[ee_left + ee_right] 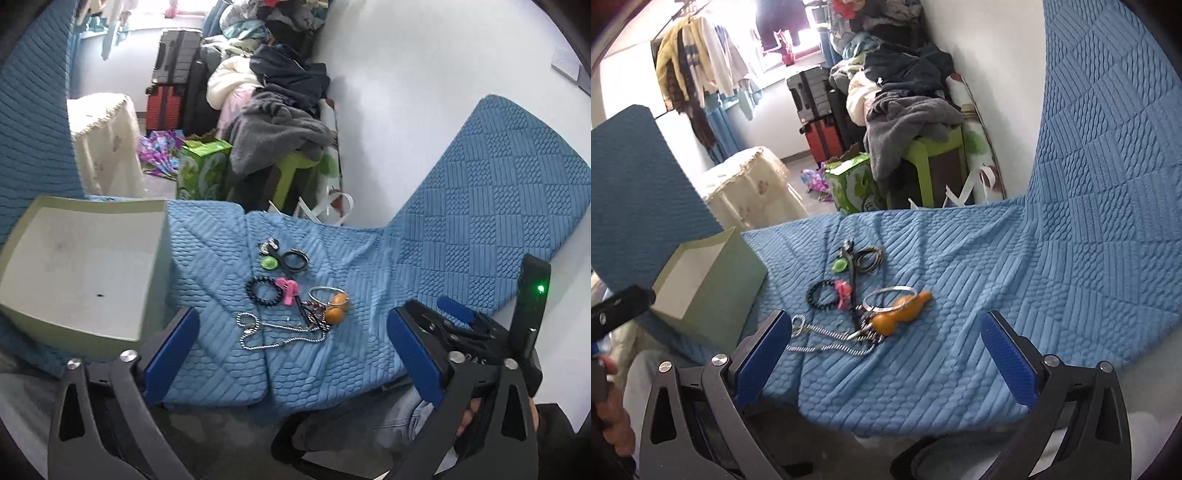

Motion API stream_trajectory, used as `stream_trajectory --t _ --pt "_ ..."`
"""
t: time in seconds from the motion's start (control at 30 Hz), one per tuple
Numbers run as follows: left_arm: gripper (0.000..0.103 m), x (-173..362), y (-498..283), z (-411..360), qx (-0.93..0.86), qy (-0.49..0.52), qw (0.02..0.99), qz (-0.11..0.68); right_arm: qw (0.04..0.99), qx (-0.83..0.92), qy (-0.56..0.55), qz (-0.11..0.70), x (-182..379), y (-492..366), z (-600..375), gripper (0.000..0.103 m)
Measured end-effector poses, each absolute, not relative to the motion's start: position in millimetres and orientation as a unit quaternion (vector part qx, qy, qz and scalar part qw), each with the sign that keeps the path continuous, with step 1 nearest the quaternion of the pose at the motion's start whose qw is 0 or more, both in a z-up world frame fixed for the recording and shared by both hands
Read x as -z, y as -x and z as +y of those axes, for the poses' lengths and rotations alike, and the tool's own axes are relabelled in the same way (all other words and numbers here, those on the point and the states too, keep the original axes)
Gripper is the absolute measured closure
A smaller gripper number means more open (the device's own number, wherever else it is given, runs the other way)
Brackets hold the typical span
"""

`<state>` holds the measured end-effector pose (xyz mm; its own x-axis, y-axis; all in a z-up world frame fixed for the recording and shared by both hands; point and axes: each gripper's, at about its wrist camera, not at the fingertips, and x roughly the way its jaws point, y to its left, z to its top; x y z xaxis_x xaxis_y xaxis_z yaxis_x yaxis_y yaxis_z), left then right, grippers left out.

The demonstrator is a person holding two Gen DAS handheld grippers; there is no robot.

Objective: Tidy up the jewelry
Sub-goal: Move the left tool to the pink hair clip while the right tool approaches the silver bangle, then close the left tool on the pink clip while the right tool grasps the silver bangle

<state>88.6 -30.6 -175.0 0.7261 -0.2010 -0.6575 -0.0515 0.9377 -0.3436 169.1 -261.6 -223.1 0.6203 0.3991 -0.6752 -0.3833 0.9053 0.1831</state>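
Blue cover [960, 280] looked loose, could bunch under a scoop. Box [713, 284] sat off to the left, open. Right gripper [886, 350] gaped wide, held nothing; left gripper [291, 350] likewise. Chain [827, 338] lay dead ahead, knotted into gourd [905, 310] and bangle [886, 293]; might drag everything along.

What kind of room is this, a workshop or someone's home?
Most likely a lived-in home, perhaps a bedroom: clothes hang on a rail, laundry is heaped by suitcases, and jewelry lies on a blue quilted cover.
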Motion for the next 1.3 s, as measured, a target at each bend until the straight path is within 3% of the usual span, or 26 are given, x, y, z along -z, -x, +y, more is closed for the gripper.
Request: stream_trajectory --t 0.07,0.13,0.4,0.53,0.8,0.87,1.1,1.3 --pt "0.017 185.2 -98.0 -31.8 0.039 0.170 0.908 0.382 0.898 -0.232 -0.001 0.374 229.7 -174.0 -260.0 0.005" --pt "0.021 196.9 -108.5 -32.4 0.036 0.172 0.903 0.393 0.891 -0.253 0.010 0.378 238.2 -179.6 -256.0 0.012" --pt "0.032 238.1 -160.4 -41.5 0.045 0.176 0.882 0.436 0.874 -0.294 0.046 0.385 270.3 -220.9 -249.3 0.012" --pt "0.053 264.8 -189.9 -44.6 0.057 0.182 0.856 0.481 0.857 -0.295 0.057 0.418 293.9 -245.2 -239.2 0.011" --pt "0.063 284.2 -218.8 -50.4 0.084 0.185 0.842 0.500 0.835 -0.317 0.111 0.435 315.7 -253.9 -211.3 0.011" --pt "0.077 289.5 -226.2 -51.3 0.087 0.182 0.838 0.507 0.832 -0.321 0.118 0.437 319.1 -257.1 -207.1 0.011" --pt "0.078 300.9 -243.8 -56.7 0.083 0.158 0.836 0.519 0.836 -0.302 0.126 0.440 325.4 -268.9 -206.2 0.014" --pt "0.078 306.1 -250.4 -61.4 0.083 0.144 0.836 0.522 0.825 -0.309 0.115 0.459 332.5 -271.7 -203.6 0.025"
